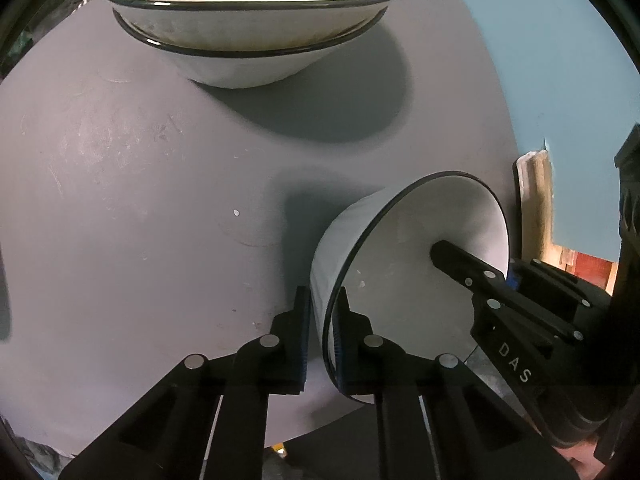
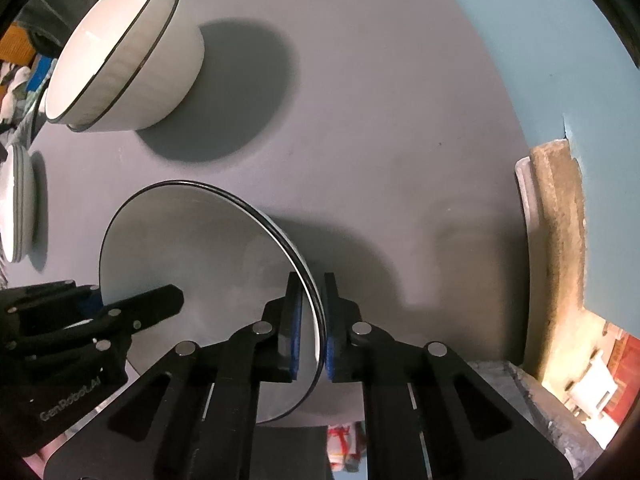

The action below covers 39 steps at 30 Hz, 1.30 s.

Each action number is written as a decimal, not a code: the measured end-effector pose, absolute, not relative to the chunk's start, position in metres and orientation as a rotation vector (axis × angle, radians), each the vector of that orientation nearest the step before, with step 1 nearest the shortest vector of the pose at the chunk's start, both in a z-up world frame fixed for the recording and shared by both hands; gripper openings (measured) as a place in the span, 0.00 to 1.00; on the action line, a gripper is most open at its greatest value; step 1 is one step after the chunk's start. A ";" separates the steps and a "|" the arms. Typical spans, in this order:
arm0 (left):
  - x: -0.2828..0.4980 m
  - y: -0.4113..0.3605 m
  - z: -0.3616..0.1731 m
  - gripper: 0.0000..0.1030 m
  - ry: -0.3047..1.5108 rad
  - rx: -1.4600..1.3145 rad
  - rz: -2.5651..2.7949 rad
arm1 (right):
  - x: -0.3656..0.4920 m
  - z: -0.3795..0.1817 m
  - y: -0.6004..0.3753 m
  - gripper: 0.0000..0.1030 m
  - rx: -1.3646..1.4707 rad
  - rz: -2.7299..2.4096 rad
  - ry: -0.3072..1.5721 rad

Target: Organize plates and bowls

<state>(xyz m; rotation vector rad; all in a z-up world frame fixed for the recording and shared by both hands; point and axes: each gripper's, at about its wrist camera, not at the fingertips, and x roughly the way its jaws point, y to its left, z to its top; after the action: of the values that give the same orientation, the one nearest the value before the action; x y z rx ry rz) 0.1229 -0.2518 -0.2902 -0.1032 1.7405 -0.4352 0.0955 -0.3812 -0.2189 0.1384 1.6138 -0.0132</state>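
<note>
A white bowl with a dark rim (image 1: 416, 240) hangs tilted on its side above the grey table, held by both grippers. My left gripper (image 1: 323, 332) is shut on its near rim. My right gripper (image 2: 311, 320) is shut on the opposite rim; the same bowl (image 2: 192, 248) fills that view's lower left. The right gripper's finger (image 1: 460, 260) reaches into the bowl in the left wrist view, and the left gripper's finger (image 2: 152, 300) shows in the right wrist view. Two stacked white bowls (image 1: 256, 20) stand at the far side of the table, also visible in the right wrist view (image 2: 120, 60).
The round grey table (image 1: 140, 200) ends near the right, by a blue wall (image 2: 560, 60). A stack of white plates (image 2: 18, 208) sits at the left edge in the right wrist view. A rough tan slab (image 2: 556, 248) leans at the table's right edge.
</note>
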 end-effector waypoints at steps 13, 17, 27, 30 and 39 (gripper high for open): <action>0.116 -0.256 -0.290 0.08 1.724 -0.075 -0.420 | 0.120 -0.213 -0.376 0.05 0.116 -0.021 1.627; 0.115 -0.254 -0.285 0.08 1.720 -0.070 -0.411 | 0.118 -0.216 -0.369 0.05 0.128 -0.016 1.627; 0.116 -0.250 -0.260 0.08 1.679 -0.068 -0.423 | 0.139 -0.195 -0.379 0.05 0.114 -0.007 1.613; 0.118 -0.247 -0.252 0.08 1.670 -0.073 -0.425 | 0.144 -0.184 -0.375 0.05 0.101 0.000 1.609; 0.126 -0.239 -0.225 0.08 1.628 -0.060 -0.407 | 0.152 -0.172 -0.367 0.05 0.088 0.035 1.594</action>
<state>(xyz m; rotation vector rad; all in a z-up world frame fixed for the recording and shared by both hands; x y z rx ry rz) 0.1261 -0.2389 -0.2246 -0.0597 1.6282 -0.4073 0.1521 -0.3674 -0.1720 0.0877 1.5936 0.0346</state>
